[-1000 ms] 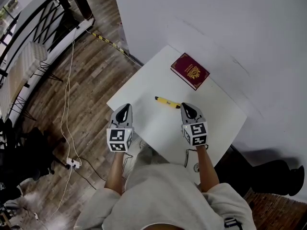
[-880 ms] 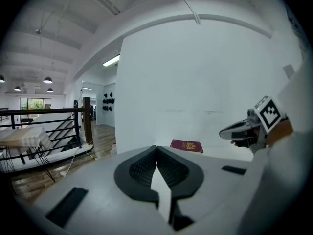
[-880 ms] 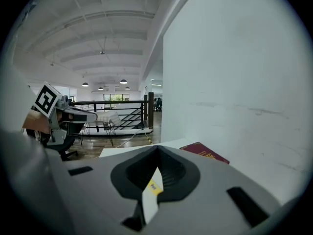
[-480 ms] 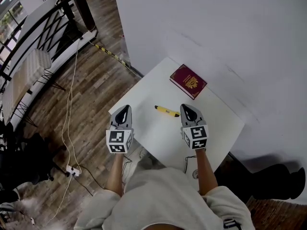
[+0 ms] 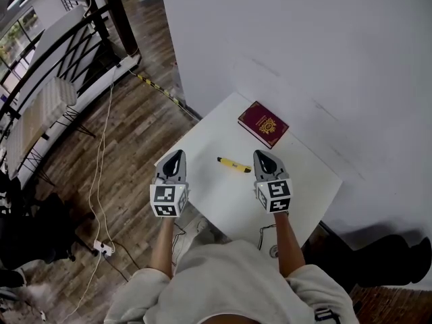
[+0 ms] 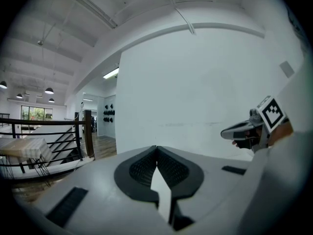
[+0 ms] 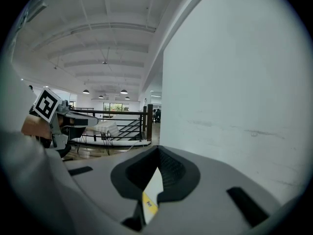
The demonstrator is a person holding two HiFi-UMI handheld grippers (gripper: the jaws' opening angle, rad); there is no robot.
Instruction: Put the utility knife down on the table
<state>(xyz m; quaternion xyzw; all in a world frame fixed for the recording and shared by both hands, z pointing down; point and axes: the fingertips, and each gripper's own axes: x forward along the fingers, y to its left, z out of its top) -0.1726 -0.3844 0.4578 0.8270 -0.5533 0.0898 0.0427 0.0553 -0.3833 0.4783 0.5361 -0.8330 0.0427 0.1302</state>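
The yellow utility knife lies flat on the white table, untouched, between my two grippers. My left gripper hangs over the table's left edge, jaws together and empty. My right gripper hovers just right of the knife's end, also shut with nothing in it. In the right gripper view the closed jaws point at the white wall, and a sliver of the yellow knife shows far below through the slit behind them. In the left gripper view the jaws meet at the tip, with the right gripper off to the side.
A maroon passport-like booklet lies at the table's far corner by the white wall. Left of the table is wooden floor with cables, a power strip and a black railing. A dark object sits at the lower right.
Both grippers have lifted straight up from the table, staying shut. The knife stays where it lay on the table.
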